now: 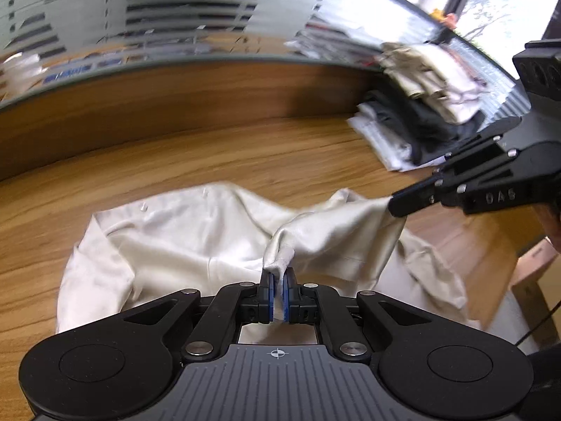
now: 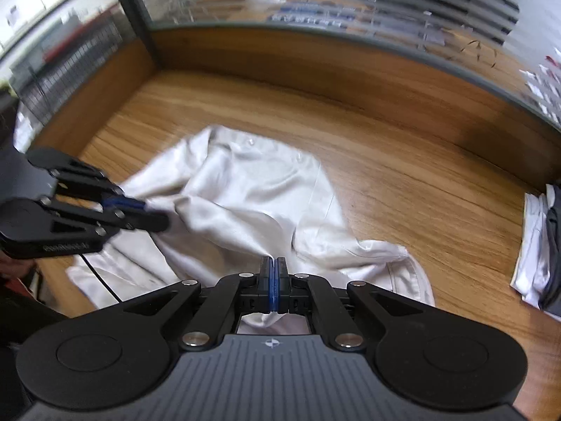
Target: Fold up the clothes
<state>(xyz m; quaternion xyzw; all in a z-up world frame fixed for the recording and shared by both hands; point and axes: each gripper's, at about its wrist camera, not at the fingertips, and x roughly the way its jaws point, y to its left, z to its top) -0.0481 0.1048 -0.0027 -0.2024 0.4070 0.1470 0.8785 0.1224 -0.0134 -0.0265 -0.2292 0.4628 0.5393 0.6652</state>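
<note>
A cream-white garment (image 1: pixel 182 242) lies rumpled on the wooden table (image 1: pixel 210 154), partly lifted at its near edge. My left gripper (image 1: pixel 277 273) is shut on a bunched fold of that cloth. My right gripper (image 1: pixel 394 207) enters from the right and pinches another corner, pulling the fabric taut between the two. In the right wrist view the same garment (image 2: pixel 259 196) spreads ahead. There my right gripper (image 2: pixel 274 263) is shut on its near edge, and my left gripper (image 2: pixel 161 221) holds cloth at the left.
A stack of folded clothes (image 1: pixel 417 112) in beige, black and white sits at the table's far right, also seen as clothes (image 2: pixel 540 245) at the right edge. A glass partition (image 1: pixel 175 17) on a wooden upstand borders the table's back. A cardboard box (image 1: pixel 536 266) stands beyond the right edge.
</note>
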